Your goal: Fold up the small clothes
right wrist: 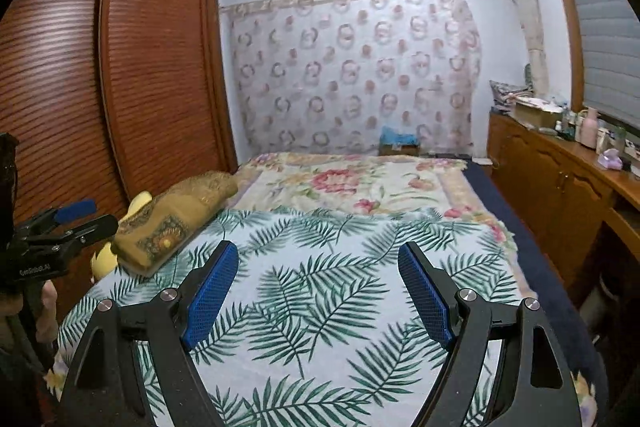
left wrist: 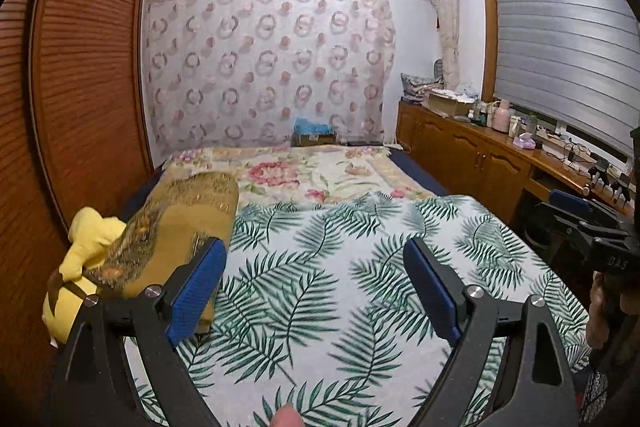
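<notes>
My left gripper (left wrist: 316,251) is open and empty, held above a white cloth with green palm leaves (left wrist: 320,267) that lies spread on the bed. My right gripper (right wrist: 318,255) is also open and empty above the same leaf cloth (right wrist: 320,287). The right gripper shows at the right edge of the left wrist view (left wrist: 580,215), and the left gripper shows at the left edge of the right wrist view (right wrist: 68,219). No small garment can be made out apart from this cloth.
A gold patterned pillow (left wrist: 180,223) and a yellow plush toy (left wrist: 88,247) lie at the bed's left side. A floral blanket (left wrist: 312,171) covers the far bed. A louvred wooden wardrobe (left wrist: 80,67) stands left. A wooden sideboard (left wrist: 480,151) with bottles stands right.
</notes>
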Action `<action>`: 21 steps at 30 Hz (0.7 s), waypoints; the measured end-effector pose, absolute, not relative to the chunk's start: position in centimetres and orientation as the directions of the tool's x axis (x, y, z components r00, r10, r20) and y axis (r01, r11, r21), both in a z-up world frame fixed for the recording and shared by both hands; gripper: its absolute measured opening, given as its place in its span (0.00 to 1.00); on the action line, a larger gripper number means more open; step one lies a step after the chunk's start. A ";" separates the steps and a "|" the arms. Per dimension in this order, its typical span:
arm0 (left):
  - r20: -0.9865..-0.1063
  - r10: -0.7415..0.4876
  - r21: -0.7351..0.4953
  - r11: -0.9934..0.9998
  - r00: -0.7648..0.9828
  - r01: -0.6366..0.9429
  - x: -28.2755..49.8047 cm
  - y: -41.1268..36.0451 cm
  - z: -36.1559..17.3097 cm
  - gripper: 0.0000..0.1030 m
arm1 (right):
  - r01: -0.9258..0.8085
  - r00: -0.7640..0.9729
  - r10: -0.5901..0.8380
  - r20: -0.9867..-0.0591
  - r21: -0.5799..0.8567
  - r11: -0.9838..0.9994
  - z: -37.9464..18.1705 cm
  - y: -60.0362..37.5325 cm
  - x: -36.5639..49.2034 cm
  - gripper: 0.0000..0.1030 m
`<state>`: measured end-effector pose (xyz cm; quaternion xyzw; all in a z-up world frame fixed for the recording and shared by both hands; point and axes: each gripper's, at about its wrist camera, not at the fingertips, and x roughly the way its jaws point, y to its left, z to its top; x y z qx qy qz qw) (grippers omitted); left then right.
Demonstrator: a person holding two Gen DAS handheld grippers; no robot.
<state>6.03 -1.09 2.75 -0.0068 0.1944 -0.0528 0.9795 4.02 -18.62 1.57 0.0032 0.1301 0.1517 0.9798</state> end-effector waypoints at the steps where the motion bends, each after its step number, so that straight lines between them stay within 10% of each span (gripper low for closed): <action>1: -0.375 -0.103 -0.033 0.995 0.921 0.097 5.9 -1.3 3.2 0.88 | -0.294 0.922 0.297 -0.248 0.051 0.954 1.7 -18.5 3.7 0.81; 21: -0.346 -0.073 -0.011 0.997 0.935 0.073 5.3 -2.4 4.5 0.88 | -0.220 0.952 0.223 -0.209 0.036 0.975 0.7 -17.0 1.8 0.81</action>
